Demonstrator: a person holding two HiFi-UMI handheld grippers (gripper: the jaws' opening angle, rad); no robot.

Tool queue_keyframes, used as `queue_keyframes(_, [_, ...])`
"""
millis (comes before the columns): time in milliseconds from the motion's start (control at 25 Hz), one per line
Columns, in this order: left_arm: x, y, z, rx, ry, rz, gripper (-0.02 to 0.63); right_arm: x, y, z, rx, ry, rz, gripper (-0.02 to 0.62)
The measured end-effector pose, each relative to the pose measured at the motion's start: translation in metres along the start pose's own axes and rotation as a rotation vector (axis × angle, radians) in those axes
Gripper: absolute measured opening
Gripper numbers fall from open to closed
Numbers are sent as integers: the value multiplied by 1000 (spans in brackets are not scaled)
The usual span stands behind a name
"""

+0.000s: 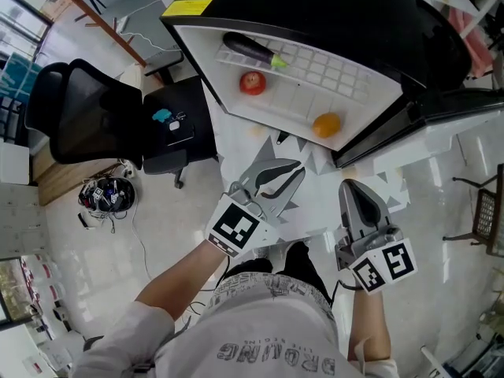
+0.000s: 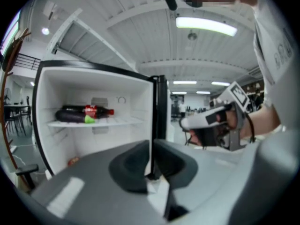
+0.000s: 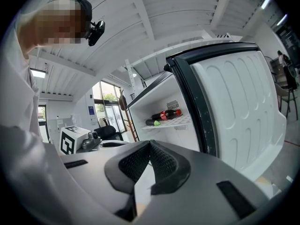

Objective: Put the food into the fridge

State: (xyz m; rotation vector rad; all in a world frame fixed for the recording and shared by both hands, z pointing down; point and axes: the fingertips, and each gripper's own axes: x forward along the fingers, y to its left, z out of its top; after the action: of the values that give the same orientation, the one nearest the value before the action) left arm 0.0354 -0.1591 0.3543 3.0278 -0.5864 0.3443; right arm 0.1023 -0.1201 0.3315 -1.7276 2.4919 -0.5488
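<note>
Both grippers are found shut and empty: the left gripper has its jaws together with nothing between them, and the right gripper is likewise closed on nothing. Both are held just short of the open fridge, which lies at 12 o'clock in the head view.

The food is already seen inside. An eggplant and a cola bottle lie on the upper shelf, a red item sits beside the eggplant, and an orange fruit lies lower, towards 4 o'clock. No food is seen outside the fridge.

The eggplant is judged light, firm and glossy, so liable to slip; a hold across its mid-body is advised. The orange fruit is judged apt to roll and to bruise under hard pressure.

The door stands open at 3 o'clock and narrows the approach. An office chair stands at 10 o'clock, with a cable bundle at 9 o'clock; both are well apart.
</note>
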Motion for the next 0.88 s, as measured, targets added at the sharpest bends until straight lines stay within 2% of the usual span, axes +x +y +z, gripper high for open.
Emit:
queue_keyframes(200, [-19,0,7,-19,-25,14,8,-1,5,5,-14,-9,-9,0])
queue_keyframes(520, [-37,4,13,-39,-49,16,6,0,15,9,-30,-14,-6,0])
queue_keyframes(880, [-45,2,15,-53,-66,-28,6,1,17,9,-54,1,0,0])
